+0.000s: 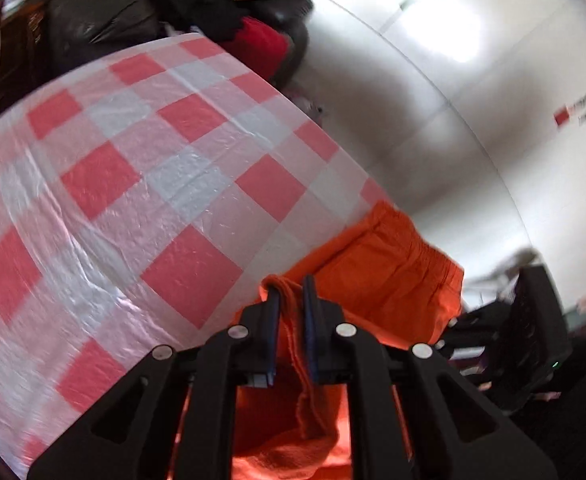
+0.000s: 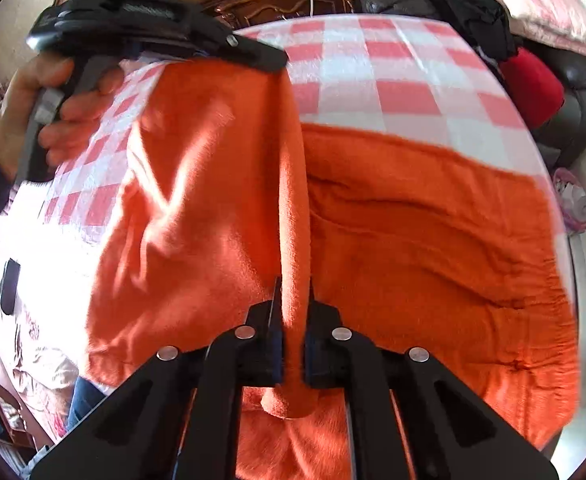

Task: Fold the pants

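Note:
The orange pants (image 2: 413, 240) lie on a table with a red-and-white checked cloth (image 2: 393, 92). My right gripper (image 2: 292, 292) is shut on a lifted fold of the pants, the fabric pinched between its fingers. My left gripper (image 1: 291, 292) is shut on another edge of the pants (image 1: 381, 264), with a frayed hem hanging between its fingers. In the right wrist view the left gripper (image 2: 261, 56) shows at the upper left, held in a hand, lifting the pants leg above the cloth. The waistband (image 2: 533, 300) lies at the table's right edge.
The checked cloth (image 1: 133, 184) covers the table. Dark and red clothes (image 2: 493, 40) and a black leather seat (image 2: 577, 92) sit beyond its far right. A wooden cabinet (image 2: 293, 0) stands behind. White tiled floor (image 1: 453, 100) lies to the right.

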